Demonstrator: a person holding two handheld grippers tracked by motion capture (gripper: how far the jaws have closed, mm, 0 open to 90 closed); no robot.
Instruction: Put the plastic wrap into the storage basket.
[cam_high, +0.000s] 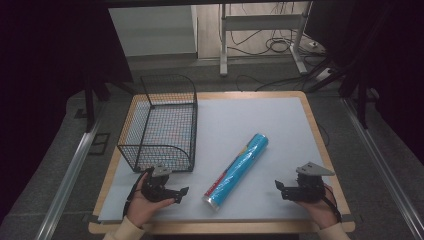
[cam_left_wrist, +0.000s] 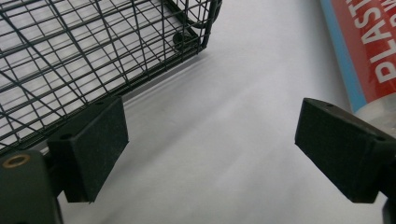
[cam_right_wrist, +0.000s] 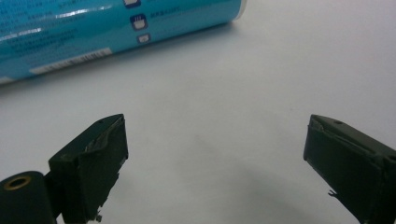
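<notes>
A long blue roll of plastic wrap (cam_high: 238, 169) lies slantwise on the pale mat, its near end toward the table's front. My left gripper (cam_high: 181, 195) rests low at the front left, just below the wire basket (cam_high: 161, 122), jaws wide with nothing between them. In the left gripper view the basket corner (cam_left_wrist: 187, 37) is ahead on the left and the roll's red label (cam_left_wrist: 369, 46) on the right. My right gripper (cam_high: 278, 189) sits at the front right, also open and empty. The roll (cam_right_wrist: 116, 28) lies across the top of the right gripper view.
The black wire basket stands empty at the mat's back left. The pale mat (cam_high: 280, 125) covers a wooden table (cam_high: 320, 145). Beyond the table are a white frame's legs (cam_high: 260, 35) and cables on the floor.
</notes>
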